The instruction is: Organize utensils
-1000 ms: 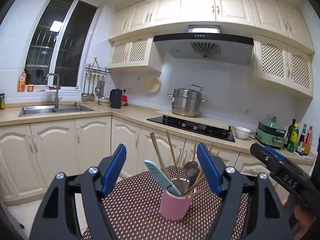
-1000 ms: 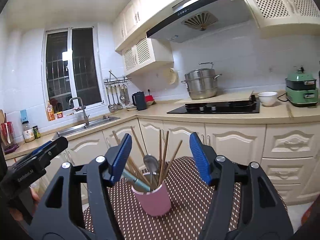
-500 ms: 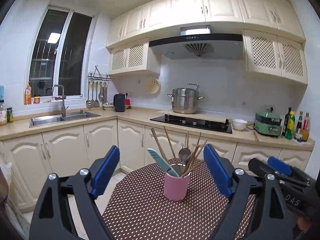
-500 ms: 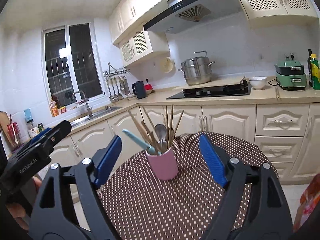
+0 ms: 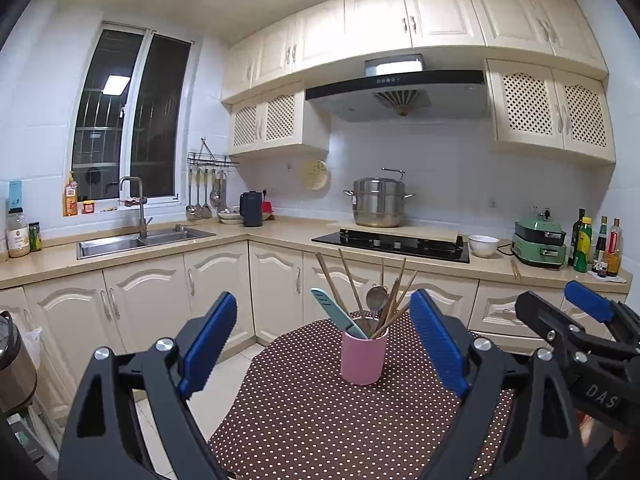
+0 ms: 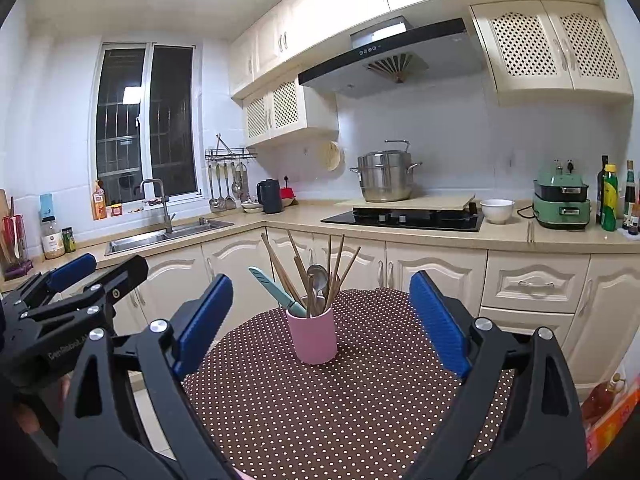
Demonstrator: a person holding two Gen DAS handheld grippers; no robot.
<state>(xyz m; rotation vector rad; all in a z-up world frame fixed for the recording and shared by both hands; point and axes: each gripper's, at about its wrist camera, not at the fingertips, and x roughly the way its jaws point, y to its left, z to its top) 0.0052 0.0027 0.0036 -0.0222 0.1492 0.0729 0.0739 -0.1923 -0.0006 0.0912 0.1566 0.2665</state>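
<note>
- The left gripper (image 5: 324, 344) and right gripper (image 6: 320, 326) are held released, jaws just widened, nothing between them.
- The pink cup (image 6: 313, 336) of utensils (image 6: 316, 278) is stood on the dotted counter (image 6: 340, 412), apart from both.

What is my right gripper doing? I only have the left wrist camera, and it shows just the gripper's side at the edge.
Observer: The right gripper is open and holds nothing. Its jaws have just been opening. The pink cup stands ahead of it, untouched.
Operator: Anything past the table's right edge?
Observer: Yes, an orange package shows low down, beyond the dotted table.
Operator: And on the counter left of the sink?
Observer: Far to the left of the sink, a holder of red-handled tools stands on the counter.
</note>
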